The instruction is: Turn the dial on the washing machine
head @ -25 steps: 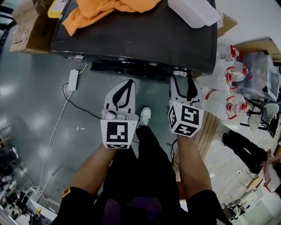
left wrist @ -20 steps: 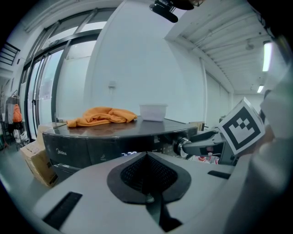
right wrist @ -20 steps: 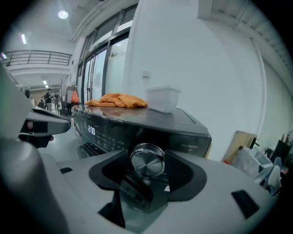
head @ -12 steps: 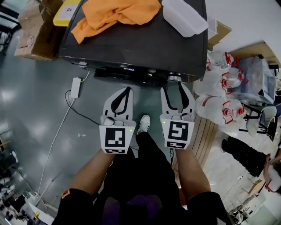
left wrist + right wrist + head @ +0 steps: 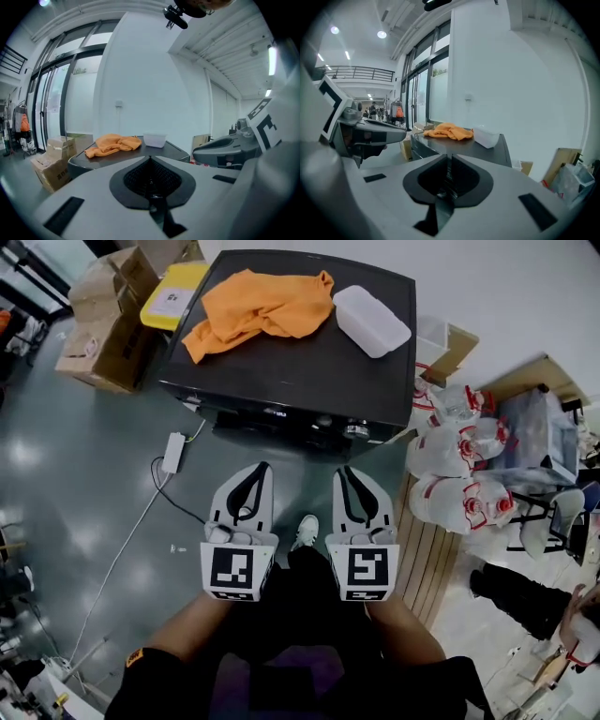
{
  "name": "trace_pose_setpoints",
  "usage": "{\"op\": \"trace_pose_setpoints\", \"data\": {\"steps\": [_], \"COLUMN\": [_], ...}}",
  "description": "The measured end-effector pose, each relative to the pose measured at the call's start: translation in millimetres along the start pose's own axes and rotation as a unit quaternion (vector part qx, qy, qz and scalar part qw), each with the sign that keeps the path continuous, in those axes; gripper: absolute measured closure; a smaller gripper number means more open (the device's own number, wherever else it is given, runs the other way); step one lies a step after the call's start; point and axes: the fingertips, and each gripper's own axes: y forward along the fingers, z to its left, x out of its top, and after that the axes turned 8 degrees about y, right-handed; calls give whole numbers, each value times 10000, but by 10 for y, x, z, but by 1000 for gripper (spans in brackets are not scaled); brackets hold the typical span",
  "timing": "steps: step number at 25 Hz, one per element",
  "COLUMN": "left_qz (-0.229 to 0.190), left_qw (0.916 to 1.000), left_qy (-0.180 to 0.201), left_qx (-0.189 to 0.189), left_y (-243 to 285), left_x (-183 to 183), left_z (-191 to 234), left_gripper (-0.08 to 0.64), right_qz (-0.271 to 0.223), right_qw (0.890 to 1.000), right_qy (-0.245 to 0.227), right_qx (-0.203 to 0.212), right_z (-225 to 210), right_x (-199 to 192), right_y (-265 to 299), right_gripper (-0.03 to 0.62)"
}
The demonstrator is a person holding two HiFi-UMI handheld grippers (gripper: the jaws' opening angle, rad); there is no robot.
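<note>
The black washing machine (image 5: 281,362) stands ahead, its silver dial (image 5: 357,430) at the right end of the front panel. An orange cloth (image 5: 258,310) and a clear plastic box (image 5: 372,321) lie on its lid. Both grippers hang over the floor, short of the machine and touching nothing. My left gripper (image 5: 260,467) has its jaws together and empty. My right gripper (image 5: 343,471) is below the dial and apart from it; its jaws are closing, a thin slit left, nothing between them. In the right gripper view the right gripper (image 5: 449,157) points at the lid.
Cardboard boxes (image 5: 108,324) and a yellow bin (image 5: 173,296) stand left of the machine. A white power adapter (image 5: 173,453) with its cable lies on the grey floor. Bags of plastic bottles (image 5: 459,465) pile up on the right beside wooden slats (image 5: 427,549).
Both grippers drew back from the machine's front toward me. The right gripper's jaws, open by the dial earlier, have come nearly together. More of the lid is in view.
</note>
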Motion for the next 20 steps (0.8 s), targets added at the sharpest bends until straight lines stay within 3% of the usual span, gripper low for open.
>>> {"op": "trace_pose_setpoints", "data": {"steps": [5,12,20], "left_qz": [46,-70,-213], "left_qw": [9998,9998,9993], "left_qy": [-158,-27,80], "left_qx": [-101,-202,-312], "left_y": [-396,-775,-1033], "left_x": [211,456,557], "left_z": [-83,71,250], "left_gripper": [548,548,548], "right_qz": [-188,-579,-620], "right_qw": [9995,9979,9977], "right_qy": [-31,82,123], "right_qx": [255,291,256], "right_z": [193,469,876], "right_x": [307,753,859], "right_y": [-306,-607,-722], "right_gripper": [572,575,575]}}
